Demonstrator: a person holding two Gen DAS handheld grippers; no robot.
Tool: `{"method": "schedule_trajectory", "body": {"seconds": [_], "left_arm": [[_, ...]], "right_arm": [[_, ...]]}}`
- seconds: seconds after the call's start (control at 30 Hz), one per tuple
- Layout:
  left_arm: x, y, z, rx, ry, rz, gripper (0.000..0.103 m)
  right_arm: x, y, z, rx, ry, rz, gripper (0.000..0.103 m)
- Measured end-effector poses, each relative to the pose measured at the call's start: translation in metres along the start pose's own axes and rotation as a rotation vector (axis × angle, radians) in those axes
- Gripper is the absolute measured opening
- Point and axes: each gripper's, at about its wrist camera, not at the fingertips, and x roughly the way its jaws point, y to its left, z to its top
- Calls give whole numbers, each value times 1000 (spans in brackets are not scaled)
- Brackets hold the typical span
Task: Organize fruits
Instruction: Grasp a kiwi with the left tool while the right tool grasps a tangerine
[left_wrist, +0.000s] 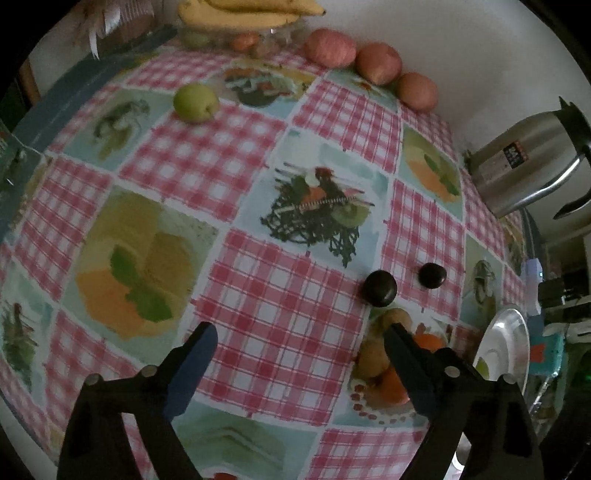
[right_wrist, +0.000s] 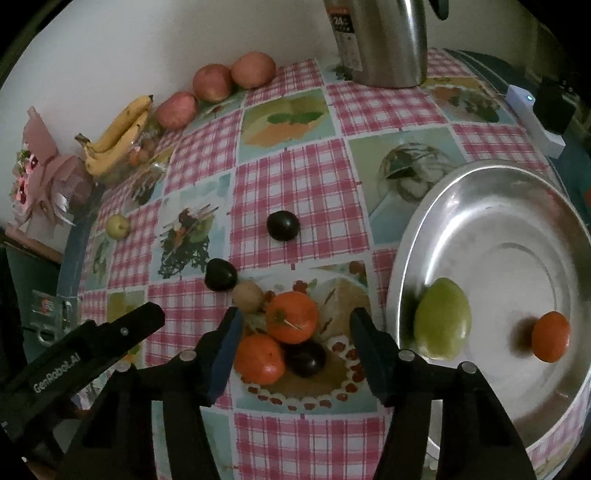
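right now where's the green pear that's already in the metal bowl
In the right wrist view, the green pear lies against the metal bowl's left inner wall, with a small orange to its right.

Bowl right on tabletop, pear and orange inside. Fruit cluster just left of bowl. Apples, bananas along back wall.

A steel kettle stands on the checked tablecloth near a wrapped bouquet.
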Motion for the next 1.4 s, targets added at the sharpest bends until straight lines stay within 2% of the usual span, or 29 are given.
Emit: {"method": "schedule_trajectory", "body": {"seconds": [0.17, 0.33, 0.7, 0.87, 1.13, 1.23, 1.37, 1.4], "left_arm": [[11, -3, 0, 9, 20, 6, 92], [20, -5, 0, 3, 40, -1, 88], [25, -8, -2, 1, 61, -21, 87], [26, -10, -2, 2, 63, -42, 87], [28, -10, -3, 3, 78, -62, 81], [30, -16, -6, 26, 81, -68, 74], [33, -28, -7, 63, 82, -90, 73], [33, -31, -8, 69, 85, -99, 68]], "right_arm": [[13, -2, 1, 1, 19, -19, 54], [19, -2, 2, 3, 27, -10, 50], [31, 4, 0, -2, 47, 7, 39], [30, 4, 0, 8, 48, 15, 38], [8, -8, 3, 76, -4, 18, 38], [0, -11, 5, 88, -20, 18, 38], [-9, -13, 7, 100, -40, 23, 38], [-11, -14, 7, 99, -44, 23, 38]]}}
